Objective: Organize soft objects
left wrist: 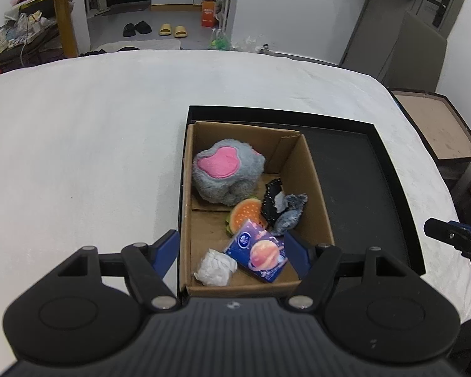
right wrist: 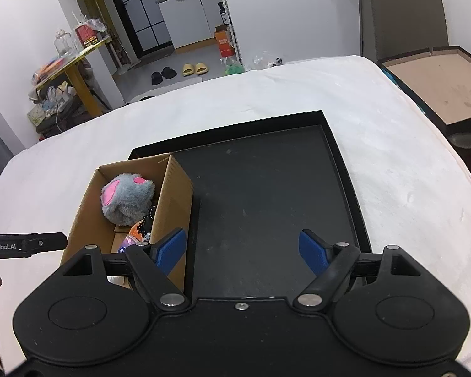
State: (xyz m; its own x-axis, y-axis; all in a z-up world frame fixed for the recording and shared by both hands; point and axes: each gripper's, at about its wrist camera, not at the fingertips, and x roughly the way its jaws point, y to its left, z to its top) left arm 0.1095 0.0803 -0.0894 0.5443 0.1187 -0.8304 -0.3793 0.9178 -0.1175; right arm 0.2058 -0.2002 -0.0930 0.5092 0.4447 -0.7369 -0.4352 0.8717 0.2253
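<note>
Left claw (left wrist: 230, 253): jaws spread wide, gripping nothing; hangs over the near end of the cardboard box (left wrist: 317, 207), blue pads to either side of the tissue pack (left wrist: 260, 256).
Right claw (right wrist: 245, 253): also wide open and empty, above the bare floor of the black tray (right wrist: 267, 194).
Where the soft things are: all inside the box, which sits in the tray's left part, on the white-covered surface (left wrist: 78, 157) (bed or desk, cannot tell).
Step in hand (judgement): pick one item at a time; come straight down, close on the bulk, not a loose edge.
Textures: grey plush (left wrist: 226, 172) shaggy, rounded, pink felt patch; burger toy (left wrist: 245, 216) orange, dimpled; dark fabric bundle (left wrist: 282, 210) limp; white wad (left wrist: 216, 267) crumpled; tissue pack glossy, flat, likely slippery.
</note>
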